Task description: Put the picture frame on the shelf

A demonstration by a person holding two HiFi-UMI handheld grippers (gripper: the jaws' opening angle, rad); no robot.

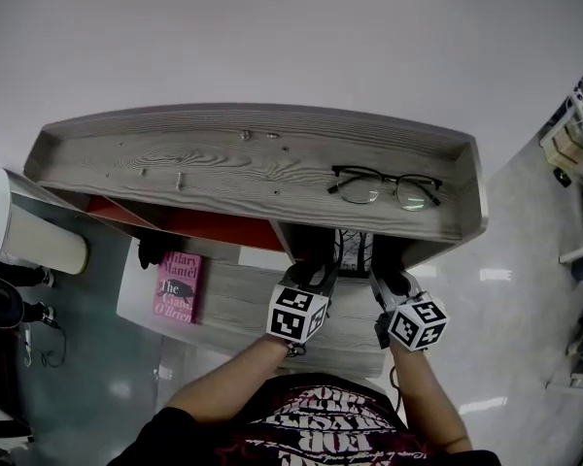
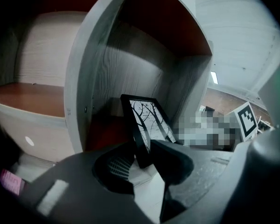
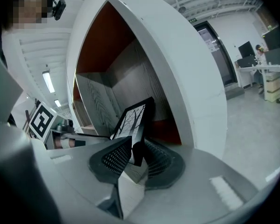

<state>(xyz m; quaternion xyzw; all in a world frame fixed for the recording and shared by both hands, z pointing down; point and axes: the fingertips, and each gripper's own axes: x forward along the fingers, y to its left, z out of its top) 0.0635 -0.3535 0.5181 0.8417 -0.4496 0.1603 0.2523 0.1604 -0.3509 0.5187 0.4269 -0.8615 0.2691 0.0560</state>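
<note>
Picture frame (image 2: 147,123) stands gripped by left tongs (image 2: 141,161) and right tongs (image 3: 133,156).

The black frame (image 2: 147,125), holding a black-and-white print of bare tree branches, stood upright with a slight tilt at the mouth of the right-hand, red-backed compartment of the grey wood-grain shelf (image 1: 223,168), just under its top board, picture side facing outward.
</note>
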